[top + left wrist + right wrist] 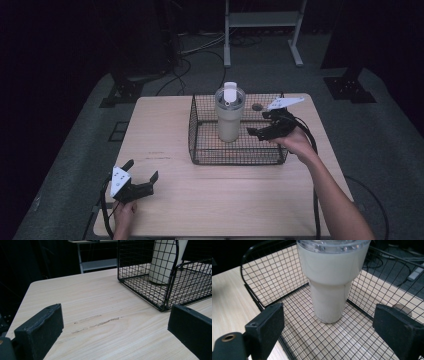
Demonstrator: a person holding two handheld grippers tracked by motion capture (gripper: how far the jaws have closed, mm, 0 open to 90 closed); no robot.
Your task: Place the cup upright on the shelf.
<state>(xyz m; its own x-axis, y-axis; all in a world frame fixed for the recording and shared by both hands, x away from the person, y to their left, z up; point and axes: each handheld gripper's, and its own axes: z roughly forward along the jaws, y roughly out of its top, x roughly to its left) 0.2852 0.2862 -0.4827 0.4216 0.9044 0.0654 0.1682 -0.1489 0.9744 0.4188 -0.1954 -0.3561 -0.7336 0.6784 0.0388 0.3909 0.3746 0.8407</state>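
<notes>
Cream tumbler [332, 282] upright inside wire basket [200, 131] on table [160, 130], right claw [262, 125] spread wide at basket's right side, tumbler just ahead between its jaws, untouched, left claw [142, 176] spread, well apart near table's front.

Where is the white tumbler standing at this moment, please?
In the high view the white tumbler stands upright inside the black wire basket, left of the basket's middle, with the open right gripper just to its right.
</notes>
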